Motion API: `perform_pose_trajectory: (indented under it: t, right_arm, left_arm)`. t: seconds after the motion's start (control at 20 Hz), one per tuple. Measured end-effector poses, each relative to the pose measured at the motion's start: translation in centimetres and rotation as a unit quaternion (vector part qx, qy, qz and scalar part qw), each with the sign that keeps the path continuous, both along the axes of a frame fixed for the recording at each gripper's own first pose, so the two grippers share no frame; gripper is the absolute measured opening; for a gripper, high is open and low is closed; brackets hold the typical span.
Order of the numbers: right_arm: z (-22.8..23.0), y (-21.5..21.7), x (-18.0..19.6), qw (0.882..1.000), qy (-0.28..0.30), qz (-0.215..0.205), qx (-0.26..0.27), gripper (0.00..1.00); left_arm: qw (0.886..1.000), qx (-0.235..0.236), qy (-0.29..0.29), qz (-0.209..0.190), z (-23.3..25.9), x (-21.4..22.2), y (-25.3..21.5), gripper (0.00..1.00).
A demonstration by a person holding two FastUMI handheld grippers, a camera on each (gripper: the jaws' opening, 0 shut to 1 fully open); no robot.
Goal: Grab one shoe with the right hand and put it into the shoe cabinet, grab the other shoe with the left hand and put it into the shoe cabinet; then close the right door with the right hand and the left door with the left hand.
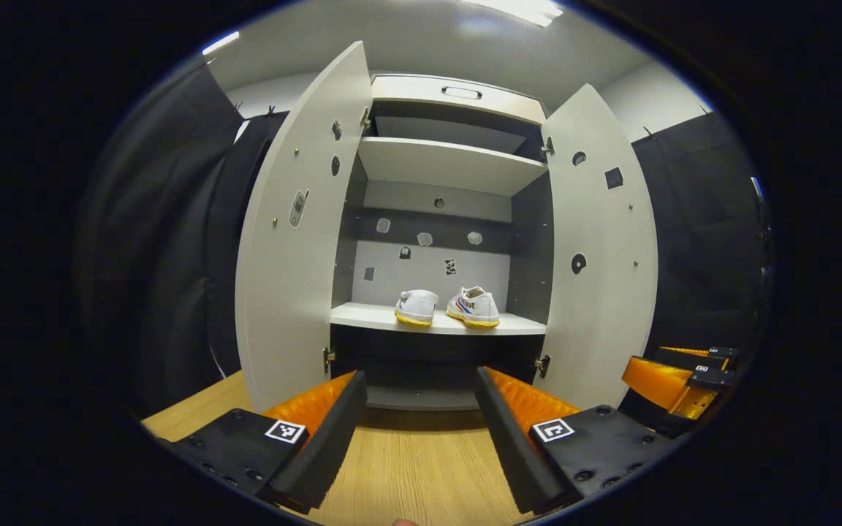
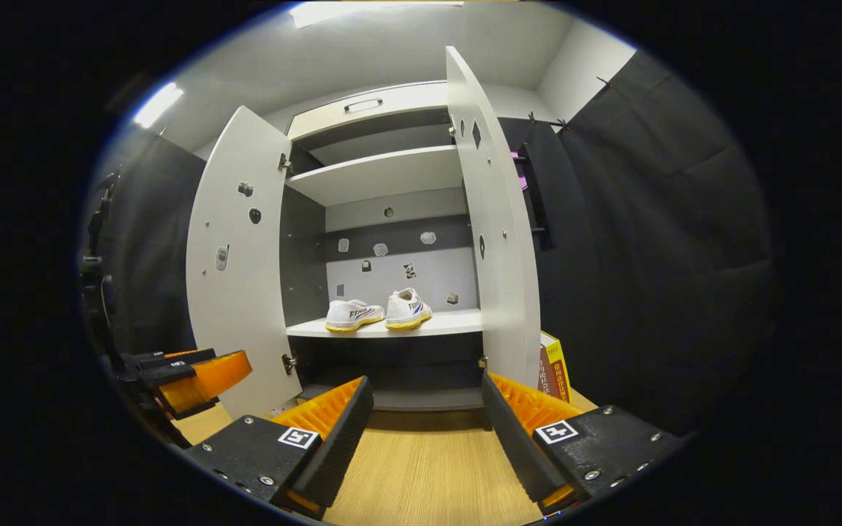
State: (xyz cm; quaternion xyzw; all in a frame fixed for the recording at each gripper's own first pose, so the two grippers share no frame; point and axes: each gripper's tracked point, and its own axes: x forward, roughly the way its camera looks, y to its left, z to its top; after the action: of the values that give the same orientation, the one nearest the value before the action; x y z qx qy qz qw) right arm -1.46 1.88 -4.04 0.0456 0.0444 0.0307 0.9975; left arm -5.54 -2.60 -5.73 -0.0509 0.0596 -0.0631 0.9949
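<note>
where they sit shelved, both white shoes (image 1: pixel 447 307) show yellow soles.

I see both cameras sit low over the desk (image 1: pixel 406 467), side by side, facing the open shoe cabinet (image 1: pixel 450 164) (image 2: pixel 384 175) from nearby.

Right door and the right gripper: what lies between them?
Only bare wooden floor, as the right gripper view shows. The right gripper hangs open before the cabinet; the right door stands open beyond it.
</note>
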Motion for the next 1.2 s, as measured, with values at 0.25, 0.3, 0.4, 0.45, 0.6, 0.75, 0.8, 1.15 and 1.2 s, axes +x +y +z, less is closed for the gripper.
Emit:
perform_pose_trajectory:
  t: [0.25,0.3,0.4,0.45,0.6,0.75,0.8,1.15,1.2]
  right_arm:
    - [9.1,-6.0,1.3,0.997,-0.073,-0.025,-0.031,0.92]
    - [11.1,-8.4,1.9,0.995,-0.080,-0.045,-0.037,0.92]
    - [15.0,-13.0,3.1,0.991,-0.099,-0.083,-0.044,0.92]
    - [16.7,-15.1,3.9,0.988,-0.106,-0.099,-0.048,0.92]
    - [18.5,-21.0,7.2,0.983,-0.099,-0.129,-0.090,0.92]
    - [18.2,-23.5,11.3,0.986,-0.076,-0.126,-0.082,0.92]
    - [18.0,-23.6,12.2,0.987,-0.072,-0.120,-0.074,0.92]
    - [17.6,-24.0,15.6,0.989,-0.070,-0.119,-0.061,0.92]
    - [17.5,-24.0,15.7,0.989,-0.069,-0.118,-0.063,0.92]
  left_arm:
    - [0.999,0.035,-0.025,0.015,1.2,0.5,1.6,0.97]
    - [0.999,0.039,-0.029,0.014,1.3,0.6,1.7,0.97]
    - [0.999,0.040,-0.028,0.011,1.1,0.3,1.4,0.97]
    - [0.999,0.036,-0.025,0.007,0.9,0.1,1.1,0.97]
    - [1.000,0.018,-0.010,-0.005,0.2,-0.3,0.1,0.96]
    - [1.000,0.013,-0.018,0.000,0.5,-0.7,0.1,0.97]
    - [1.000,0.012,-0.017,0.002,0.5,-0.7,0.1,0.97]
    - [1.000,0.016,0.005,0.016,-0.9,-1.1,1.3,0.99]
    - [1.000,0.016,0.007,0.016,-0.9,-1.2,1.4,0.99]
